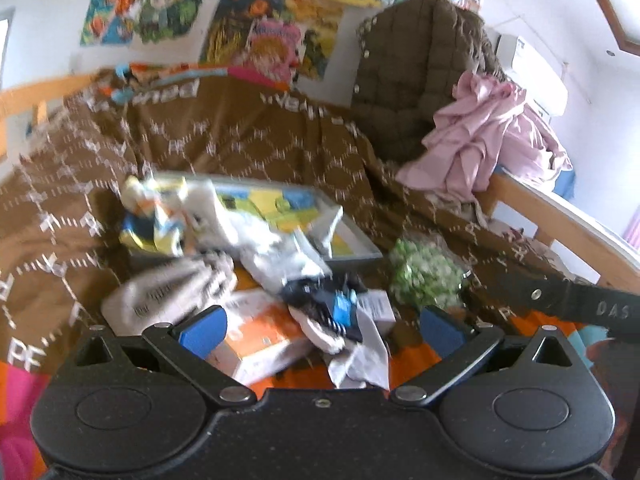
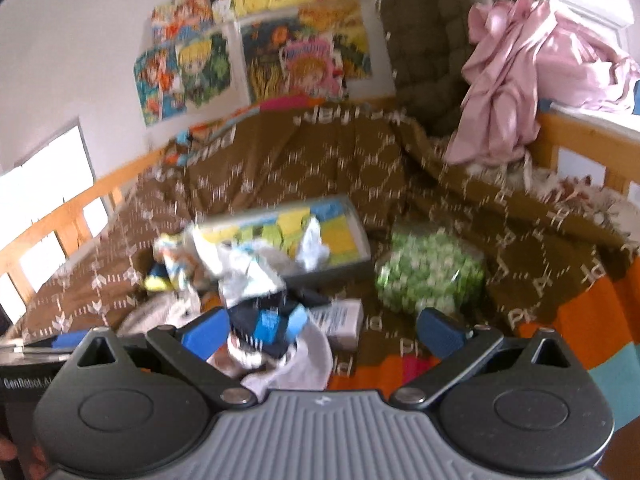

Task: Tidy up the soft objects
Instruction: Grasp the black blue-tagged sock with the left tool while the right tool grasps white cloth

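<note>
Both my grippers, left and right, stand wide open, holding nothing. The sock pile lies on the brown blanket just ahead, between their fingers, before the tray. Frames blurred.

Left hand-held gripper, fingers wide apart, above jumbled socks on brown blanket.

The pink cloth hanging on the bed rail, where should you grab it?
Probably grip the pink cloth at its bunched top folds, where it drapes over the wooden rail. Come from the front, bed side, with jaws wide: the folds there are thick, and the quilted olive cover crowds its left.
</note>
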Demonstrator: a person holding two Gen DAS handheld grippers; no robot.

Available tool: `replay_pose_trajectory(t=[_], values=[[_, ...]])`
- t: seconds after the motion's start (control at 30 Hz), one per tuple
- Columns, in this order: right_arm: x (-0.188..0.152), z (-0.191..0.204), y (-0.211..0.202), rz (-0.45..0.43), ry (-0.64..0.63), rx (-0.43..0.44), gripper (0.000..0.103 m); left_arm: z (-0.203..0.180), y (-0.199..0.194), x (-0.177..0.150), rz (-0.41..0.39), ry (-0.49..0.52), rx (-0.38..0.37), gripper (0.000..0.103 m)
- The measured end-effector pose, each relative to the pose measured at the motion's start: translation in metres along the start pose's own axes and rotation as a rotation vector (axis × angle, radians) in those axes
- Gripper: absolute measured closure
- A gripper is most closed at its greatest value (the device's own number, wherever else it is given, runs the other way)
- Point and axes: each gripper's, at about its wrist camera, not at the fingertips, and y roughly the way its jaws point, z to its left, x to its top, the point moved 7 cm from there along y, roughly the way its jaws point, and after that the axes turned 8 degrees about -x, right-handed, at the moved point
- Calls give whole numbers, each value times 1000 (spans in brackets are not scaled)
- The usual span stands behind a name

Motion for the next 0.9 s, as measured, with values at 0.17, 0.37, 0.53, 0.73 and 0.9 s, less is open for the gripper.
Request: replay_pose_trajectory(t=[0.17,0.37,0.53,0.73,0.9], values=[[-15,14,17,87,-77,2,0,8,11,-7,57,-27,-6,1],[-33,31,38,172,-166,21,0,16,28,-5,108,-13,-1,1],[-41,38,60,191,-235,13,0,16,49,3,157,79,-1,1],[-41,47,86,159,-333,25,0,16,81,13,216,172,-49,1],[-37,51,101,150,-342,39,0,18,107,18,249,232,-108,1]])
